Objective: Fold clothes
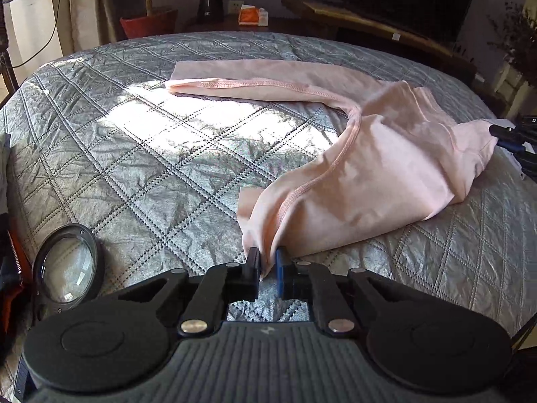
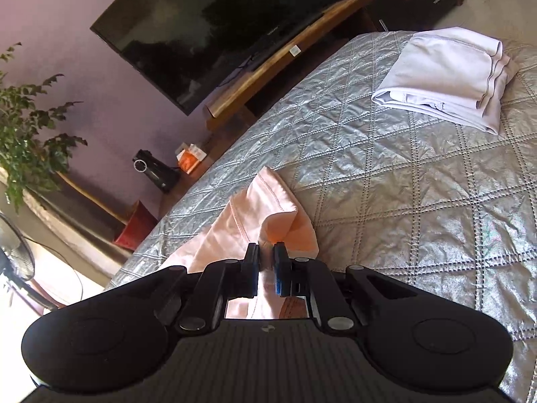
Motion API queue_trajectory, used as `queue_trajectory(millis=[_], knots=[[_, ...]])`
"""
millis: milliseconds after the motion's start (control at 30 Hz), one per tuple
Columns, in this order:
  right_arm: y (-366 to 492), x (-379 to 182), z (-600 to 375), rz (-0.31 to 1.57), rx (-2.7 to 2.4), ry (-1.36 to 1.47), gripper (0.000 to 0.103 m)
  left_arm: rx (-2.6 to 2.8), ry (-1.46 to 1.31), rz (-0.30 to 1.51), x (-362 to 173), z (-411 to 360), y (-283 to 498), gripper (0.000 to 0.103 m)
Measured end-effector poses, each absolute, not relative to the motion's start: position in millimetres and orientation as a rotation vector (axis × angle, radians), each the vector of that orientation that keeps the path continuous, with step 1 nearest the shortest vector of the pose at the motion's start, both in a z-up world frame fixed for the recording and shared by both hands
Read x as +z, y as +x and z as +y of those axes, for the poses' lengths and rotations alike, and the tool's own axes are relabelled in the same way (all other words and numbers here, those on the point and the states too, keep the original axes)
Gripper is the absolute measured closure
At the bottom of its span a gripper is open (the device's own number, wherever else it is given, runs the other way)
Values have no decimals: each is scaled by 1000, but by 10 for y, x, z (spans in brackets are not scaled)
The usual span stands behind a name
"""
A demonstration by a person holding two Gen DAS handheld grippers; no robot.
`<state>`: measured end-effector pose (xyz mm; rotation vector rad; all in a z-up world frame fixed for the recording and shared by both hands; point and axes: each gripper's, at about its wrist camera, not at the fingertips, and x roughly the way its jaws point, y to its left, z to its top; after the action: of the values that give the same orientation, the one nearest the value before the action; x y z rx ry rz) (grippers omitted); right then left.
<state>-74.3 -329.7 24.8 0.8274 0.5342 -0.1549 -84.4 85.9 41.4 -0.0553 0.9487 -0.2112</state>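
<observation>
No legible text is found in either view. A small pale logo mark is seen on the ribbed body of the left hand-held gripper [image 1: 267, 268] and on that of the right hand-held gripper [image 2: 267, 262], at six o'clock of the jaws, but it cannot be read. A brand mark on the television's [image 2: 214, 30] lower bezel and a white sticker on the wooden TV stand [image 2: 268, 70] are too small to be read.

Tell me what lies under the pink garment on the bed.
The pink garment lies directly on the silver quilted bedspread, which shows all around it. Whatever is beneath its bunched folds is covered. Both tongs, left and right, pinch its edges.
</observation>
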Motion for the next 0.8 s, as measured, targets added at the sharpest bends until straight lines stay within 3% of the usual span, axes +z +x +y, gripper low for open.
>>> queue_trajectory(millis=[167, 267, 433, 533, 600, 633, 700, 800], knots=[[-766, 257, -3346, 521, -174, 829, 92, -222, -352, 953, 707, 1153, -747, 96], [-793, 271, -3369, 510, -201, 821, 92, -234, -843, 1047, 696, 1531, -530, 91], [-812, 236, -3423, 554, -319, 762, 92, -60, -711, 954, 894, 1658, -202, 95], [-831, 339, -3362, 536, -365, 616, 86, -26, -687, 888, 1001, 1704, -105, 94], [-868, 487, -3225, 482, -329, 456, 78, -33, -699, 851, 993, 1663, -138, 88], [-887, 540, -3153, 464, -305, 387, 63, -28, -682, 829, 983, 1614, -161, 82], [-899, 538, -3053, 492, -284, 305, 31, -19, -639, 820, 905, 1491, -142, 81], [-954, 584, -2941, 482, -292, 174, 37, -19, -599, 799, 808, 1340, -101, 82]])
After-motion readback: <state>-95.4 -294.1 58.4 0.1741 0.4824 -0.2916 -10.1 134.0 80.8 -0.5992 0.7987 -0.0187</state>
